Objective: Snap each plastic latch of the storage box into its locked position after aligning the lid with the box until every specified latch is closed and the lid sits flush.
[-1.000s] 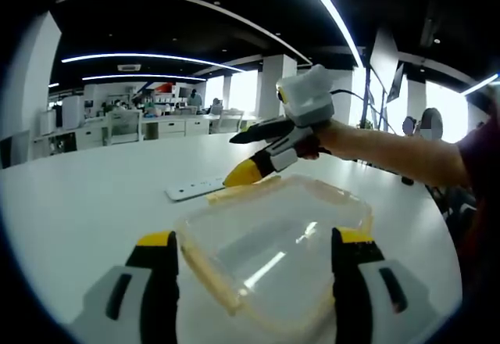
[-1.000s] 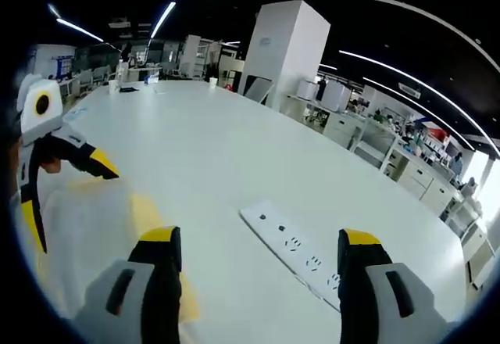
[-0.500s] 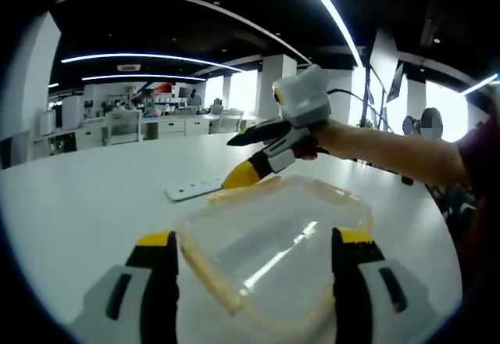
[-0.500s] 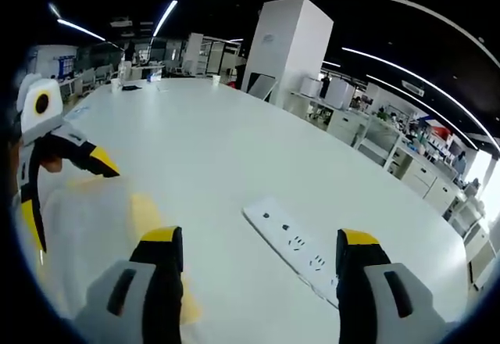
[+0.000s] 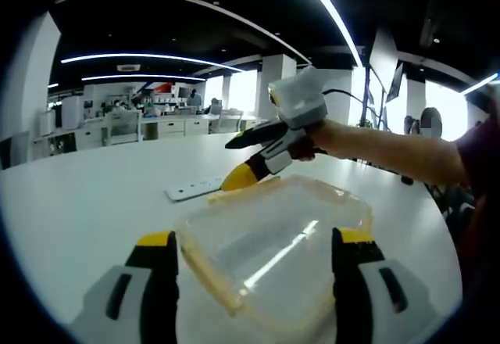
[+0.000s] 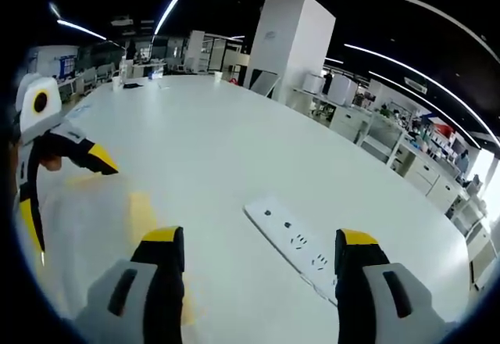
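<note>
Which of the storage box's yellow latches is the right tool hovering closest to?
The far-side latch, beside the power strip; the right tool hovers at it, while the near latch lies between the left tool's jaws.

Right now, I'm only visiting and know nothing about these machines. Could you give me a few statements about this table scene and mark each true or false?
1. The storage box is clear plastic with yellowish edges. True.
2. The left gripper is clamped shut. False: its jaws stand apart.
3. A white power strip lies on the table. True.
4. The right gripper grips the power strip. False: it hovers open at the box's far edge.
</note>
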The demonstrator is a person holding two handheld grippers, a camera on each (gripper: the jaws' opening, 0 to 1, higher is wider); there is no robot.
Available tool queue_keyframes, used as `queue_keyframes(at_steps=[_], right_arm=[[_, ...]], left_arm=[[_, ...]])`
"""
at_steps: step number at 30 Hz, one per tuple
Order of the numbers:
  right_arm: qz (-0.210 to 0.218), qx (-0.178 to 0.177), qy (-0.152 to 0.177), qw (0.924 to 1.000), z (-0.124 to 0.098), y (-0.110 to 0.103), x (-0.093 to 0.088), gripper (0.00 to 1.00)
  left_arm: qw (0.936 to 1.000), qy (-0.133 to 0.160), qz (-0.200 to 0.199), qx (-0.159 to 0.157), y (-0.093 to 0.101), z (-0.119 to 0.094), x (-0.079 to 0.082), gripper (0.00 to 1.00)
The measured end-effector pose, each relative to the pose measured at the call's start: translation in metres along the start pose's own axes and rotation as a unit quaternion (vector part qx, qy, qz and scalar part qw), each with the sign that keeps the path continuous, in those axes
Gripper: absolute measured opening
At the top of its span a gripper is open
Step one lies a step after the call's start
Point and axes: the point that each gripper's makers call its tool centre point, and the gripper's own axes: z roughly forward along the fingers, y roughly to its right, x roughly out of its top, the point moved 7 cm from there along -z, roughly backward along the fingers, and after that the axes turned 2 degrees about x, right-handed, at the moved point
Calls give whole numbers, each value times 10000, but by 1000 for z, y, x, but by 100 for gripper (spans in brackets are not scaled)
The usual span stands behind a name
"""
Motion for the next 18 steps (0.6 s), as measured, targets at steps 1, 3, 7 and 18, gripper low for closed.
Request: queue_keyframes(at_steps=[1, 3, 7, 18], right_arm=[[-1, 2, -6, 10000, 1, 0, 0, 80], [25, 31, -17, 10000, 2, 1, -1, 80], [130, 118, -45, 9998, 3, 2, -3, 80], [418, 215, 19, 9989, 2, 7, -8, 85]], left_arm=[[10000, 0, 1, 0, 0, 0, 0, 81], [10000, 4, -1, -1, 0, 0, 0, 81], [10000, 5, -2, -5, 0, 0, 0, 82], [10000, 10, -6, -14, 0, 1, 0, 82]])
